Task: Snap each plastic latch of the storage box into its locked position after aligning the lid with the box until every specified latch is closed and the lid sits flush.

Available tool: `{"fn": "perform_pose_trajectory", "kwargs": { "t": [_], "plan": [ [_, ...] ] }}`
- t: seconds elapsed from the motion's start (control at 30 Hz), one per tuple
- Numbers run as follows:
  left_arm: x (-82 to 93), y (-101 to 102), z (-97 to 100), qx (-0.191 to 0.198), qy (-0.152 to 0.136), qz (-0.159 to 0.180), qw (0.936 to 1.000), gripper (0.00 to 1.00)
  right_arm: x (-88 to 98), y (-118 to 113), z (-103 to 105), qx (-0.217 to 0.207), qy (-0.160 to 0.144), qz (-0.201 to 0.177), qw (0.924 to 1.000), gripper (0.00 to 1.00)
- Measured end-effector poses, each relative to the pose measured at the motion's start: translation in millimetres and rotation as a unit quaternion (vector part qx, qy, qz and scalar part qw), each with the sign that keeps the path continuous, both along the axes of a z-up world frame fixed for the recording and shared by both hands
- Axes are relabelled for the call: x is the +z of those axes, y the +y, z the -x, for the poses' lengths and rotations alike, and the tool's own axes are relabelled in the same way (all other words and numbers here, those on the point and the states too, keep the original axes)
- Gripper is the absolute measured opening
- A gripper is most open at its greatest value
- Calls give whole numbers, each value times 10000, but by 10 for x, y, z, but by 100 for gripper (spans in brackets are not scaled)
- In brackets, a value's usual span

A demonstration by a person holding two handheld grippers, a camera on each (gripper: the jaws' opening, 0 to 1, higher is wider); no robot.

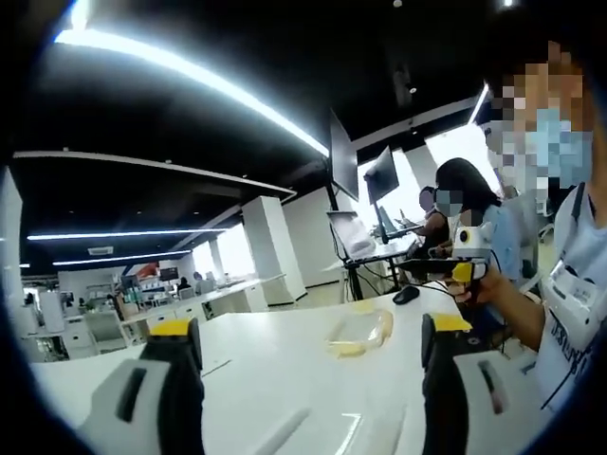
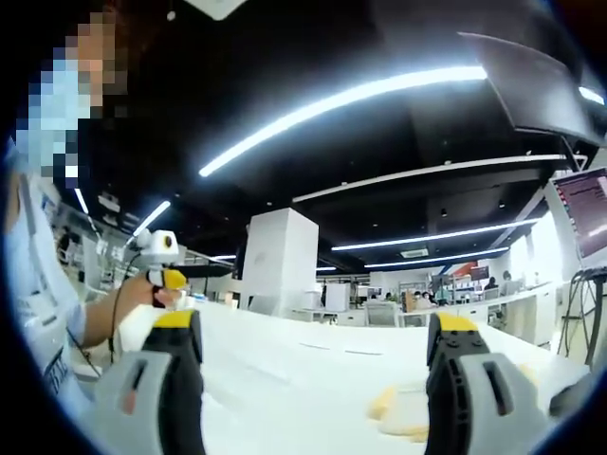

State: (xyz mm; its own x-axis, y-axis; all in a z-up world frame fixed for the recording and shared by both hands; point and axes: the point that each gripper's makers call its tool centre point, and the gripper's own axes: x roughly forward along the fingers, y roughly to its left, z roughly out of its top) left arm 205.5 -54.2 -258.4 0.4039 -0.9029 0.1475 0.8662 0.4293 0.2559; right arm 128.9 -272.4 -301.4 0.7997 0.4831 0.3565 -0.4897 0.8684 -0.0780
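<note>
We hold both grippers raised above the wide white table (image 1: pixel 285 379), well apart from the clear plastic storage box with yellow latches (image 1: pixel 358 334), which lies flat near the table's middle. The left gripper (image 1: pixel 311 379) has its fingers spread wide with nothing between them; the right gripper (image 2: pixel 315 379) likewise gapes empty, and the box edge (image 2: pixel 403 412) peeks between its fingers. We judge no latch attempted yet; whether the lid sits flush is too small to tell. Around us are a black computer mouse (image 1: pixel 406 295), monitors on stands (image 1: pixel 381 175) and seated people beyond. Nothing blocks the approach.
</note>
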Motion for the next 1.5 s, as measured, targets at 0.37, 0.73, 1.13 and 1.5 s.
{"fn": "perform_pose_trajectory", "kwargs": {
  "t": [0.37,0.73,1.13,1.5],
  "plan": [
    [58,-81,-116,-81,194,179,9996,99,26,-33,-20,-37,-24,-1,10000,100],
    [30,-277,-130,-138,100,-38,9998,100,36,15,-34,-2,-70,16,10000,100],
    [6,-509,-84,-396,30,-206,9990,100,53,41,-8,45,-144,15,9999,100],
    [-54,-676,-80,-608,205,-252,9976,100,-15,59,-35,37,-71,26,10000,100]
  ]
}}
